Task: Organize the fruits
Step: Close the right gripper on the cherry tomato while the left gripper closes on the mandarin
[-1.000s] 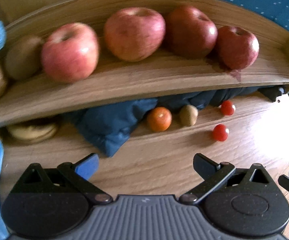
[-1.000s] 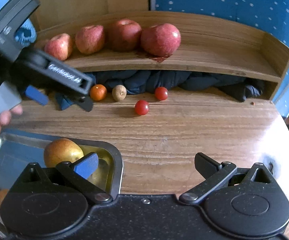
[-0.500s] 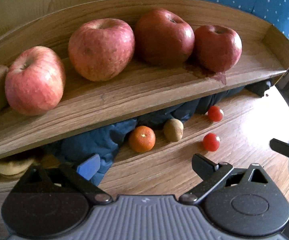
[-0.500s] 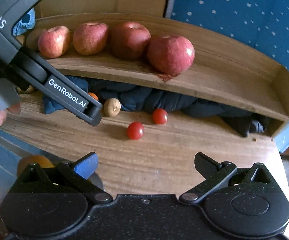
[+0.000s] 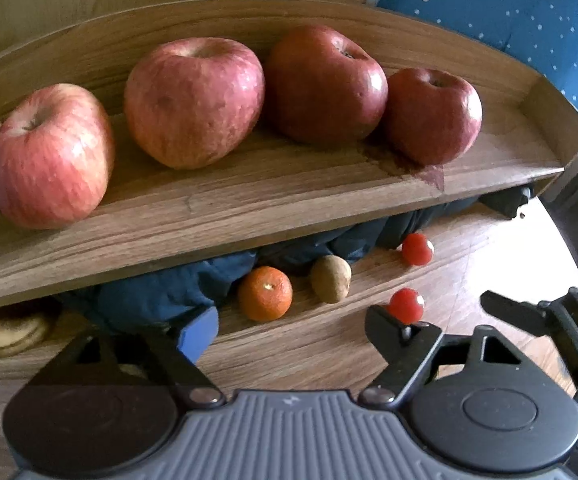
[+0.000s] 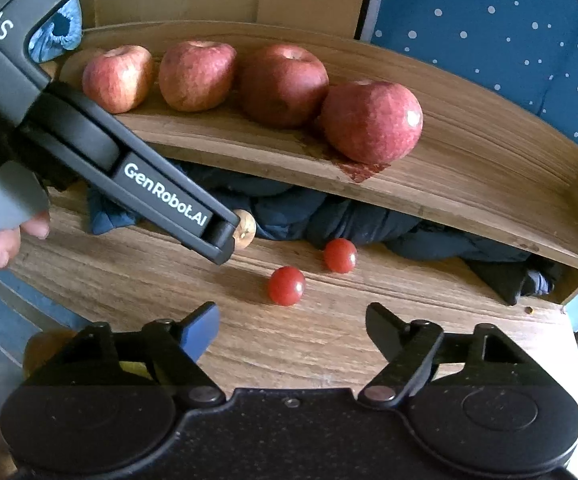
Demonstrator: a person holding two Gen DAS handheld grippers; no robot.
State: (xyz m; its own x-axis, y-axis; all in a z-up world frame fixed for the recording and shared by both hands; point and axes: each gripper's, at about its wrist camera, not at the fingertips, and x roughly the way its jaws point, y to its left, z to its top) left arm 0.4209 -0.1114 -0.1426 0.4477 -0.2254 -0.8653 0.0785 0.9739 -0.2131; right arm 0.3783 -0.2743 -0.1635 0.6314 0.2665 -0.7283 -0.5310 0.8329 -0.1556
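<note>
Left gripper (image 5: 291,328) nearer orange mandarin (image 5: 265,293), both grippers gaping, empty, glossy red apples (image 5: 193,100) shelved

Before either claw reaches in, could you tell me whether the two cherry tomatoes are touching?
Apart: the right wrist view shows bare wood between the nearer tomato and the farther tomato.

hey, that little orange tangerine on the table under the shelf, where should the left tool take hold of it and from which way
Grip the tangerine across its widest middle, one finger on each side. Come in low from the front, the open table side: the shelf overhangs it and dark blue cloth lies close behind, so a straight drop from above looks blocked. The left tool is open and already faces it. The brown fruit leaves little room on one side.
</note>
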